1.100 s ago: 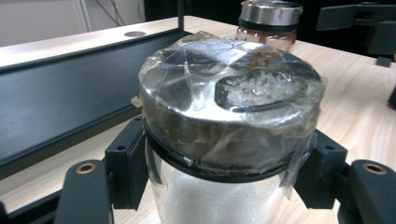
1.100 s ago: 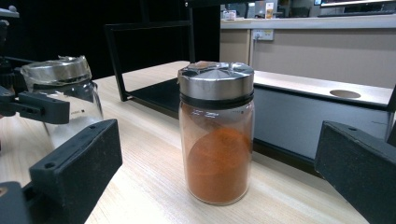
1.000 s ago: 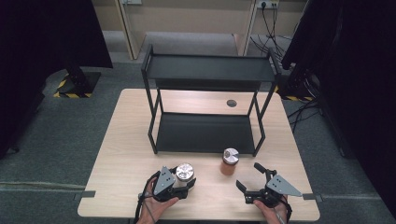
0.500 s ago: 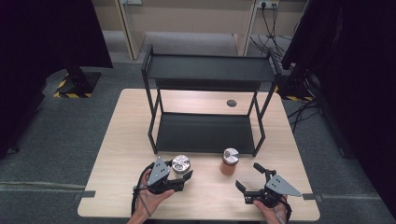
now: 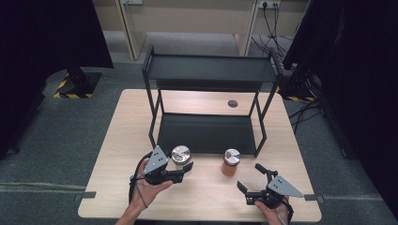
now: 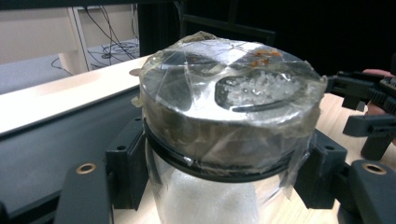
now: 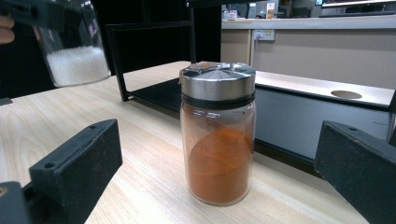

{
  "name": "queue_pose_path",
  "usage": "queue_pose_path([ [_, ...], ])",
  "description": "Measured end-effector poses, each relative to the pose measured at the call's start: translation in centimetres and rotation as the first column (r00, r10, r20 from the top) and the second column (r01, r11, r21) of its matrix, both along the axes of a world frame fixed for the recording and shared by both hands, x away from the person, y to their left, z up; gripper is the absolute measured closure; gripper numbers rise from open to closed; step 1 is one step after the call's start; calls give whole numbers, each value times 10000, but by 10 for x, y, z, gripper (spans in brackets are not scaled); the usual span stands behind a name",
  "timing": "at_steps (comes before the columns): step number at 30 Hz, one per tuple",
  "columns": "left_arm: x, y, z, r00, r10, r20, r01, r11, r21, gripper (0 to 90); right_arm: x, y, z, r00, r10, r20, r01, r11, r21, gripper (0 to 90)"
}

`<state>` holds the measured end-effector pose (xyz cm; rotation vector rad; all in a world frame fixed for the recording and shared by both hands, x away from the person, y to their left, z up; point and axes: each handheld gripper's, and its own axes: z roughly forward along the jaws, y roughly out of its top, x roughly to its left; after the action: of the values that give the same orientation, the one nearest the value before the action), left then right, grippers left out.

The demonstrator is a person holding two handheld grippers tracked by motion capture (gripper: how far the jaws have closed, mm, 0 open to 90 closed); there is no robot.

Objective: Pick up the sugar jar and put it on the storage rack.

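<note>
The left gripper (image 5: 187,169) clamps the salt jar (image 5: 180,154), lower left, probably for shelving; the right gripper (image 5: 251,180) gapes, facing the spice jar (image 5: 231,161).

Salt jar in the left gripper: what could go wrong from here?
The left gripper clamps the salt jar just under its taped lid, off the table; smooth glass might slip. Heading for the shelf rack, it could knock the frame. The open right gripper could tip the orange spice jar when closing.
</note>
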<state>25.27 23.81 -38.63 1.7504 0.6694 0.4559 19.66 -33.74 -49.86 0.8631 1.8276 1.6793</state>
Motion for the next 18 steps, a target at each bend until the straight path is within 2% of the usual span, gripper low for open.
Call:
queue_pose_path([
  [6,6,-1,9,10000,-73,7,73,10000,25,312,0,0,0,10000,28,11,-28,10000,-2,11],
  [11,8,-1,13,9997,-82,223,84,9999,-91,312,0,0,0,10000,28,3,-28,10000,6,11],
  [18,13,-1,28,9989,-133,447,137,9999,-87,312,0,0,0,10000,27,-10,-27,10000,27,11],
])
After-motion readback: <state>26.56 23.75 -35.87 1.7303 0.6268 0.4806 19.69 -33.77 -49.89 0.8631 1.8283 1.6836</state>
